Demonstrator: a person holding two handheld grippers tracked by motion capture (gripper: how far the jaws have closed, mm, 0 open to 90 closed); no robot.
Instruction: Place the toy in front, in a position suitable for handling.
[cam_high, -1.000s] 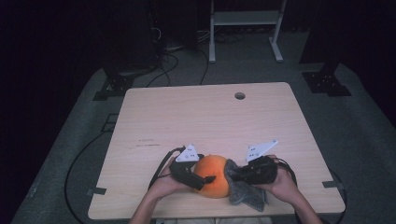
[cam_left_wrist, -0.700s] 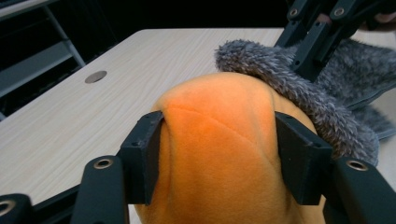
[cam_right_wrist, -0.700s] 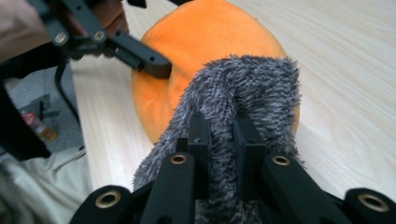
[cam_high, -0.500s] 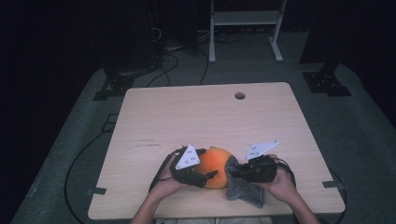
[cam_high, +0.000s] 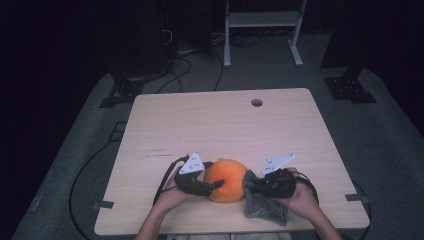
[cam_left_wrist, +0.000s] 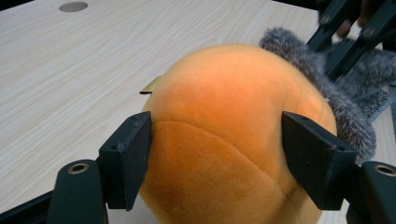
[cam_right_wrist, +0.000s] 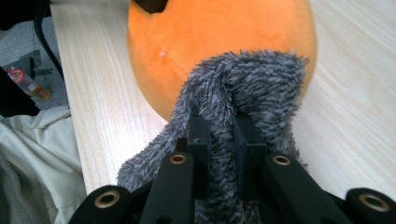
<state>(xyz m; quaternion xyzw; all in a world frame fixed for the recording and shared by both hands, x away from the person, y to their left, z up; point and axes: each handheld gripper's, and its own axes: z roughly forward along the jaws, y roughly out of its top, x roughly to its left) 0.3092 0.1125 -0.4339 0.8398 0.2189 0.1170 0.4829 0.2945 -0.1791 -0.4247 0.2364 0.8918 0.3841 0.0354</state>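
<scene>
Two claws on one toy right now. My right claw (cam_right_wrist: 219, 140) is clamped tight on the grey fuzzy cloth (cam_high: 265, 205), which sits pinched between its pads right against the orange plush ball (cam_high: 226, 180). The left claw (cam_left_wrist: 217, 154) straddles the ball, and its jaws have just been closing in on it; the pads sit against the ball's two flanks, but I can't tell whether they press yet.

The ball rests on the tabletop (cam_high: 210, 125) near the front edge, between my hands, with the grey cloth touching its right side and trailing toward the edge.

My read on doing this well: squeeze the left claw only until the plush dents, with pads across the widest part so the round body doesn't squirt out. Keep the right grip low on the fuzz and pull straight, not twisting.

Materials: the ball is smooth short-pile fabric, soft and seamed, with a small tag by its base. The cloth is long shaggy pile, limp. The tabletop is pale wood grain.
</scene>
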